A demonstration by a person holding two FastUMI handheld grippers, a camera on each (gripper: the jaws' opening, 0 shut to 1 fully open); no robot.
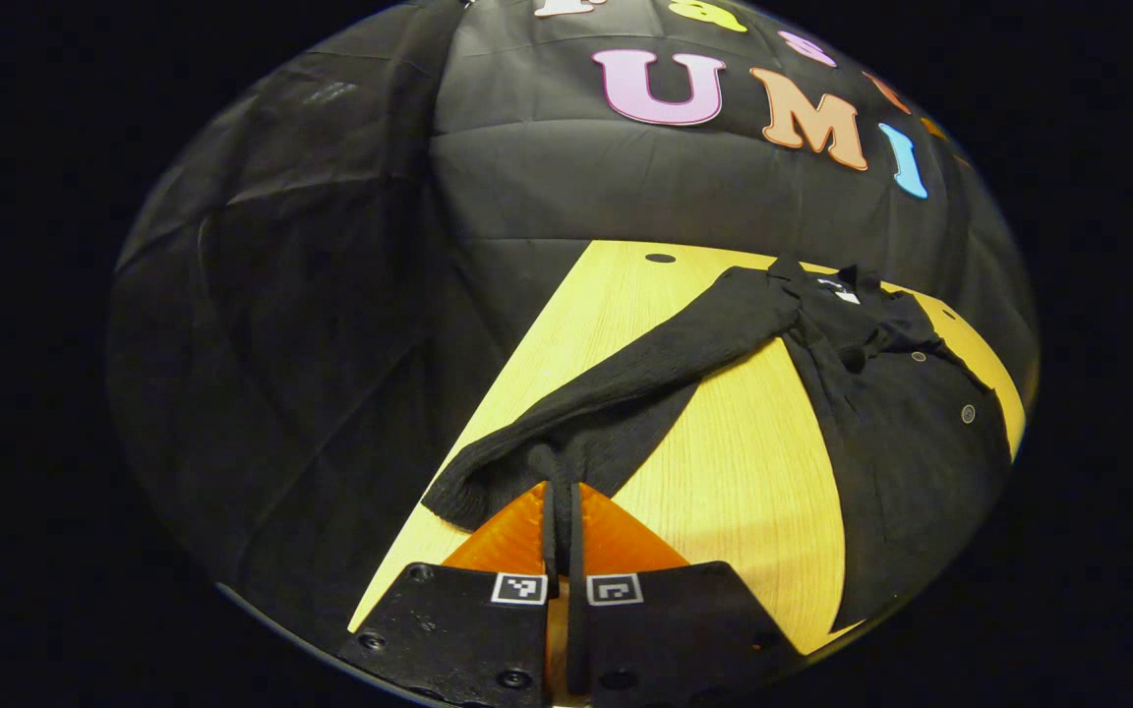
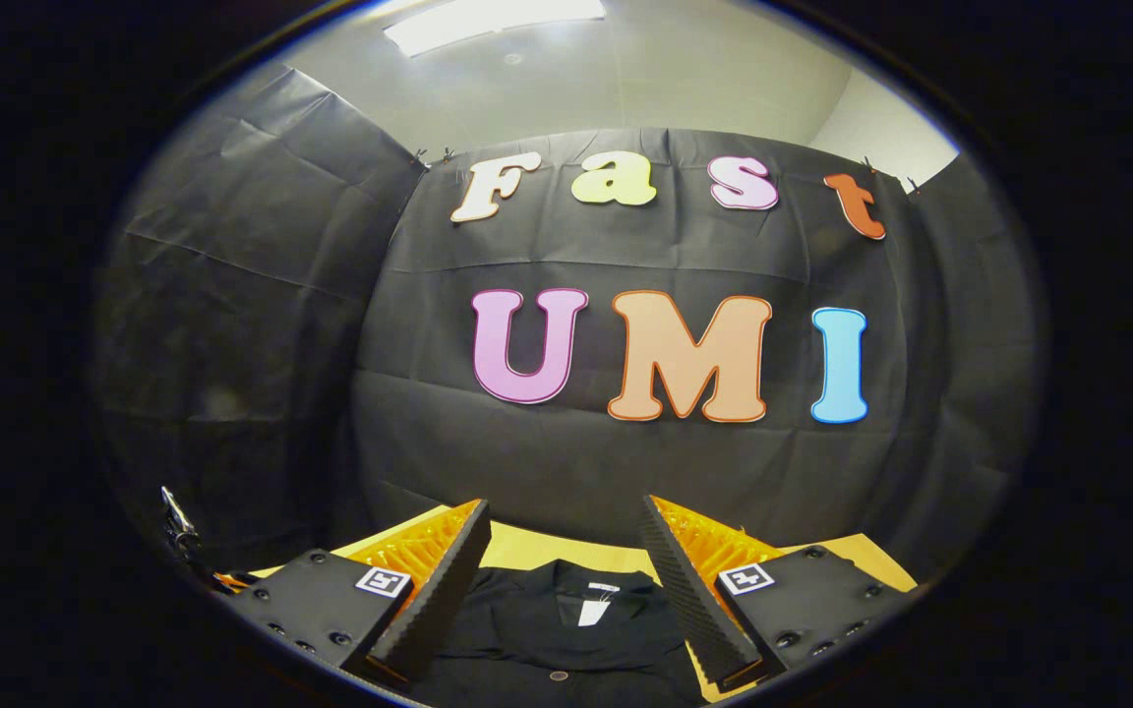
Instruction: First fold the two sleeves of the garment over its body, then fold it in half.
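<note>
Each gripper, the left gripper (image 1: 563, 511) and the right gripper (image 2: 566, 580) alike, has two black finger mounts studded with dark screws, a small square black-and-white marker on each mount, and translucent orange ribbed fingers (image 2: 429, 546) faced with black ridged pads (image 2: 680, 580).

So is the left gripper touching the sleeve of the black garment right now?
Touching. In the left gripper view, the left gripper has both fingers closed on the sleeve near its cuff, with a fold of black fabric pinched between them above the wooden table.
</note>
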